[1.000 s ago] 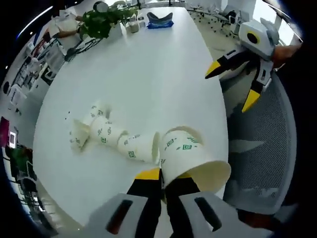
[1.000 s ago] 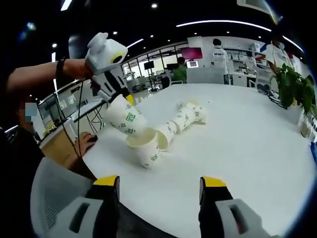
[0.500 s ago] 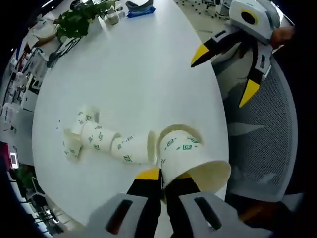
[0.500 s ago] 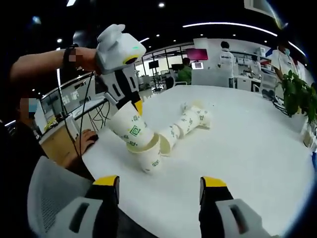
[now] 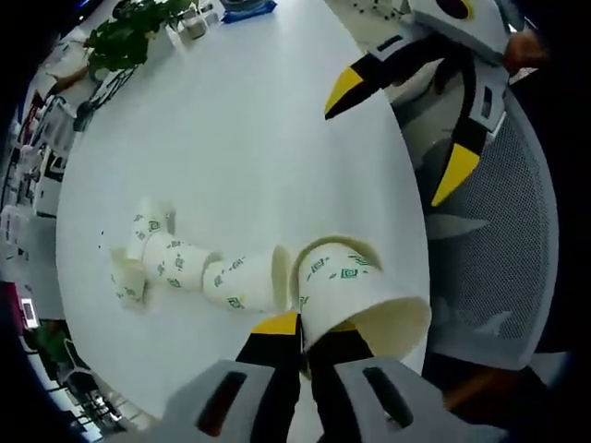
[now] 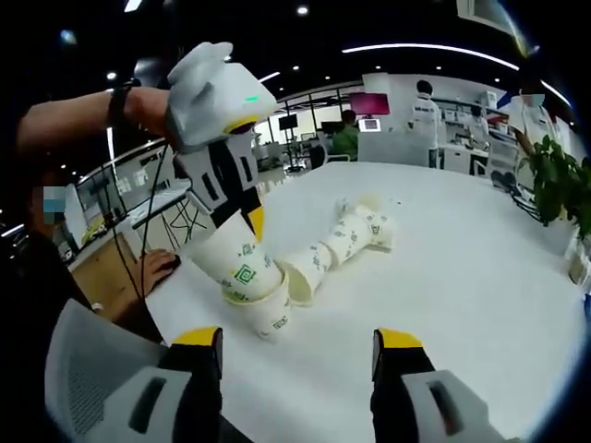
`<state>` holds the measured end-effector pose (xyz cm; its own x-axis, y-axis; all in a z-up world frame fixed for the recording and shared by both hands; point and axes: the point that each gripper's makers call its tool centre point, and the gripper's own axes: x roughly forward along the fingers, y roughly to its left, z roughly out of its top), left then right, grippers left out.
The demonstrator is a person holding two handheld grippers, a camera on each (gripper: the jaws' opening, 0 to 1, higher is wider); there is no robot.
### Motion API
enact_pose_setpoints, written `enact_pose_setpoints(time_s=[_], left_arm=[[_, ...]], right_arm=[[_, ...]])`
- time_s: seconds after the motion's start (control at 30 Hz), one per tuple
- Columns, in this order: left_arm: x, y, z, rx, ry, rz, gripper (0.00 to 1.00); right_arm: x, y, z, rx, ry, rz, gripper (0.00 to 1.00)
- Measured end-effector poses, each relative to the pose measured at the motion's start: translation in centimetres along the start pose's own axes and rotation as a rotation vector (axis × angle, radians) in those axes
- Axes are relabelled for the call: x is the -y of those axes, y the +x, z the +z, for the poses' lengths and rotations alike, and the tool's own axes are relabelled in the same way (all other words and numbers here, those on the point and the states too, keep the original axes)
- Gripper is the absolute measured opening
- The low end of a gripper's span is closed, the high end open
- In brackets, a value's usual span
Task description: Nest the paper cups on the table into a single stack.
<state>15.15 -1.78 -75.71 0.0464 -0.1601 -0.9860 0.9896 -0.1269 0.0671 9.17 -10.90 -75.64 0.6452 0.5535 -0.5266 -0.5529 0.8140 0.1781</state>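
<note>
Lowered left gripper (image 6: 242, 226) pinching paper cup (image 6: 238, 269), seemingly nested into another cup (image 6: 268, 314)

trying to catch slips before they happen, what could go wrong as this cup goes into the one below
The held paper cup sits tilted in the lower cup, so pushing may crush a rim or jam it. The lower cup stands near the table edge and could be knocked off. The left gripper pinches only the cup's rim, so the cup may slip.
</note>
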Motion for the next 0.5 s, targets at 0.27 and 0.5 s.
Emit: enact_pose_setpoints(time_s=[0.27, 0.5], left_arm=[[-0.14, 0.35, 0.23, -0.005, 0.001, 0.001, 0.0], [-0.28, 0.48, 0.37, 0.003, -0.002, 0.012, 0.07]], right_arm=[[0.05, 0.25, -0.01, -0.005, -0.002, 0.005, 0.65], [0.31, 0.63, 0.07, -0.006, 0.001, 0.015, 0.65]])
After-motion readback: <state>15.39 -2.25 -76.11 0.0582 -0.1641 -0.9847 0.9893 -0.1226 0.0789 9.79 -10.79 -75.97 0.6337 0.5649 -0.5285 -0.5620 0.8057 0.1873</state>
